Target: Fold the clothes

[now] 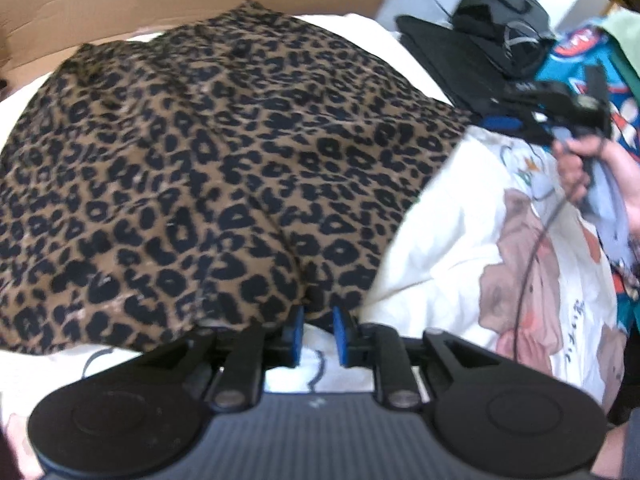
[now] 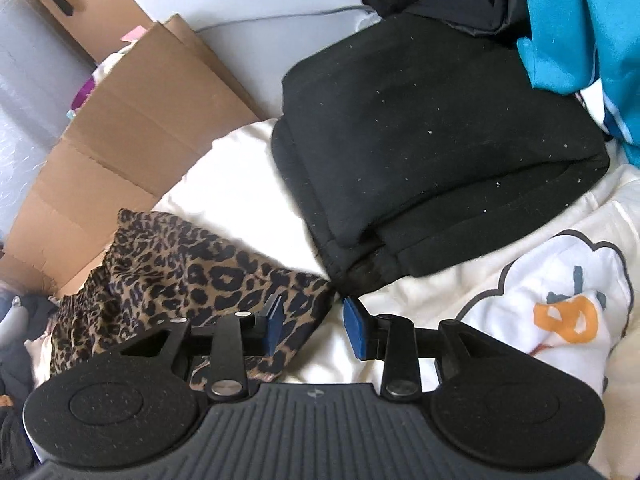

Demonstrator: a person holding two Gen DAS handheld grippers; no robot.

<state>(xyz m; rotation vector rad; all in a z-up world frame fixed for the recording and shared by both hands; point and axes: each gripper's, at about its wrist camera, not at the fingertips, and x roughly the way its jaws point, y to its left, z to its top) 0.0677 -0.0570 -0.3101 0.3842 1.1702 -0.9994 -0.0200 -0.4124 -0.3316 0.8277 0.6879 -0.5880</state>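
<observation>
On white bedding [image 1: 432, 248], leopard garment [image 1: 200, 160], long axis left-right w/ waistband left.

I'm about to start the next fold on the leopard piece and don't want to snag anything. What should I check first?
1. Left tool open at the leopard garment hem: ok.
2. Fabric between left pads: cannot tell.
3. Right tool open, empty: ok.
4. Garment lying flat: not ok, bunched in the right wrist view.
5. Folded black garment clear of the leopard corner: not ok, they nearly touch.
6. Cable off the fabric: ok.
</observation>
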